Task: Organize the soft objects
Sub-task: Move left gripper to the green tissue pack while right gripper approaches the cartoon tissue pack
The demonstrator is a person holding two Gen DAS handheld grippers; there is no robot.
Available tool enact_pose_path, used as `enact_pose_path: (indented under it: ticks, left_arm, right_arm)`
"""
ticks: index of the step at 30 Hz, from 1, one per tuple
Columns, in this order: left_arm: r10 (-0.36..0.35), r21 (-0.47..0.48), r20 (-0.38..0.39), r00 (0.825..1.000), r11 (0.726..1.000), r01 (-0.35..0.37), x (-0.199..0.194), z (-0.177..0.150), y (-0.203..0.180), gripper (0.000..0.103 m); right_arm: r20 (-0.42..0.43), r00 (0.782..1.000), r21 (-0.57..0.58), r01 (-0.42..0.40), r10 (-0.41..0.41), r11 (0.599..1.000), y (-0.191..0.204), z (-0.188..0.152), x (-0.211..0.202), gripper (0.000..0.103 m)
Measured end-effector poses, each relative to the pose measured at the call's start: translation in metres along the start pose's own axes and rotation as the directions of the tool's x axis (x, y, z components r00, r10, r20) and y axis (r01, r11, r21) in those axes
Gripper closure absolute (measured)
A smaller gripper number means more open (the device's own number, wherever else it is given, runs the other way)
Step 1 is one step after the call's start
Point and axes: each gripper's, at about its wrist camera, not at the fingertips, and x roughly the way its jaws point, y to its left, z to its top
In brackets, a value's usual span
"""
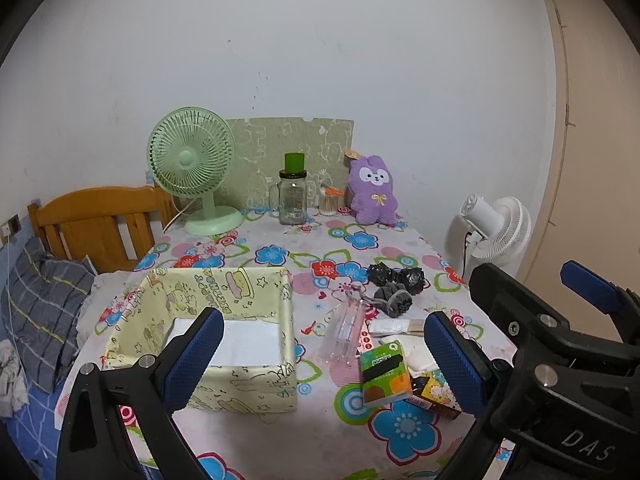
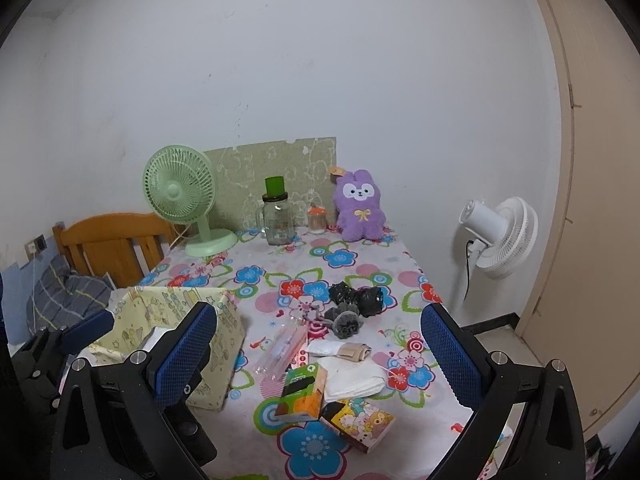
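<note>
A yellow fabric box stands open on the floral table, with something white on its bottom. To its right lie a grey scrunchie, a black crumpled bag, white cloths, a green tissue pack and a clear plastic case. A purple plush rabbit sits against the back wall. My left gripper hovers open over the box's near right corner. Above the pile, my right gripper is open too. Both hold nothing.
A green desk fan, a glass jar with a green lid and a swab jar line the table's back. A white floor fan stands off the right edge. A wooden headboard and a pillow lie to the left.
</note>
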Motion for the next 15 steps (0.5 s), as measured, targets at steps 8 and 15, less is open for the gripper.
enact_pose_path:
  ticks: [8, 15]
  left_arm:
    - [0.005, 0.024, -0.006, 1.0, 1.0, -0.005, 0.009, -0.009, -0.009, 0.003]
    - [-0.004, 0.041, -0.028, 1.0, 0.999, 0.005, 0.027, -0.026, -0.016, 0.007]
  right_arm:
    - [-0.02, 0.999, 0.01, -0.028, 0.028, 1.0, -0.007, -0.013, 0.01, 0.006]
    - [-0.048, 0.998, 0.021, -0.036, 0.037, 0.999, -0.013, -0.032, 0.028, 0.009]
